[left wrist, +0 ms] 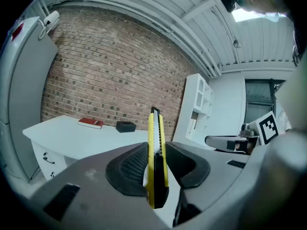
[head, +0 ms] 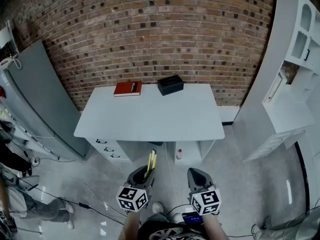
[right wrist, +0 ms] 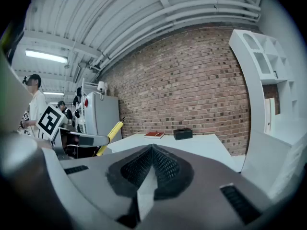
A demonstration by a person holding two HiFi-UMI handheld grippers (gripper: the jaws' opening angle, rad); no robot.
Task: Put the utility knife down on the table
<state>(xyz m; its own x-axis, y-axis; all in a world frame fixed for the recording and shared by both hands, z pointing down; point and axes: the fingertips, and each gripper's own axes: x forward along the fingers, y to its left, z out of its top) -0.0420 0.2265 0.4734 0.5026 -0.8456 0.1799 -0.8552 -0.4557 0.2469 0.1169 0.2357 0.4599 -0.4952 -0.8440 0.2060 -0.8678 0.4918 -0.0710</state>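
A yellow and black utility knife (left wrist: 156, 157) stands upright between the jaws of my left gripper (left wrist: 156, 169), which is shut on it. In the head view the knife (head: 151, 162) pokes forward out of the left gripper (head: 142, 174), well short of the white table (head: 150, 116). From the right gripper view the knife (right wrist: 109, 137) shows at the left as a slanted yellow bar. My right gripper (right wrist: 152, 166) is shut with nothing between its pads; it hangs beside the left one (head: 196, 176).
A red book (head: 127, 88) and a black box (head: 170, 84) lie at the table's far edge by the brick wall. Drawers (head: 107, 149) sit under the table's left side. A grey cabinet (head: 42, 101) stands left, white shelving (head: 295, 74) right. People stand at the left.
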